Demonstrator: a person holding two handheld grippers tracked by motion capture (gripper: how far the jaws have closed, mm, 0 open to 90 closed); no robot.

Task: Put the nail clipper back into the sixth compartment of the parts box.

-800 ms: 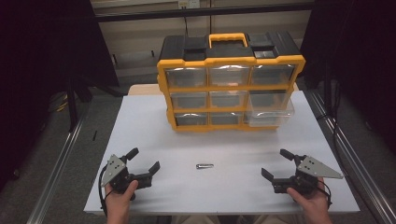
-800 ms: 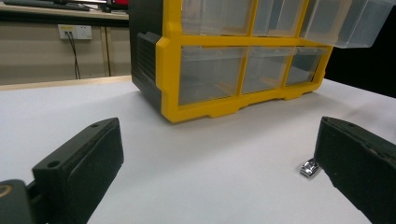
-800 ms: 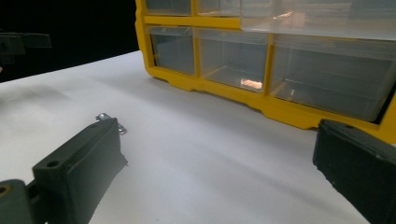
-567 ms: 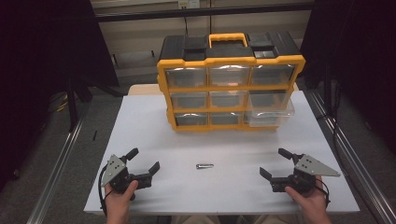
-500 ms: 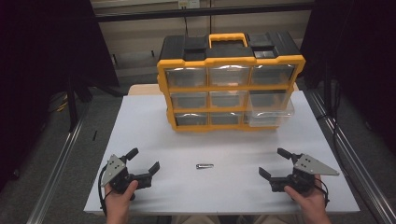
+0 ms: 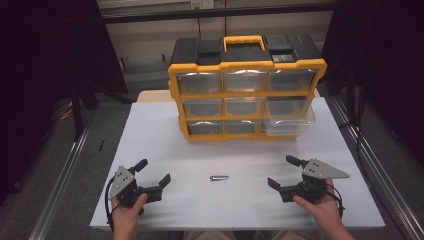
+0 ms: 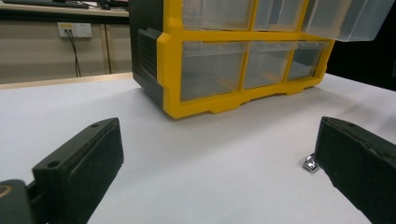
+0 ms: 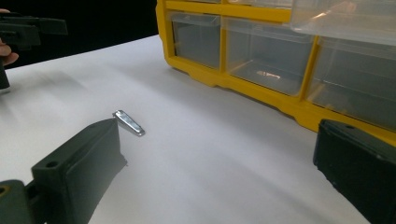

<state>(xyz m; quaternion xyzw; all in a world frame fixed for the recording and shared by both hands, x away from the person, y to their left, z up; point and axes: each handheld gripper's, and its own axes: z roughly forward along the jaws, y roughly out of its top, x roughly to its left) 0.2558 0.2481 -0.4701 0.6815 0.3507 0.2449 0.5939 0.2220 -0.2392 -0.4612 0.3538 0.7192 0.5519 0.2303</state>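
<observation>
So the small shiny metal nail clipper [image 6: 219,178] lies flat on the white worktop [image 6: 240,150], between the 2 grippers. Left gripper [image 6: 152,174] and right gripper [image 6: 284,172] both have jaws wide apart, holding nothing. Yellow-and-black plastic drawer organizer [image 6: 245,90] stands behind, 1 drawer pulled out.

No legible text, label, brand, number or sign is to be found on the organizer cabinet [image 6: 247,85], its drawers or the tabletop [image 6: 200,210].
</observation>
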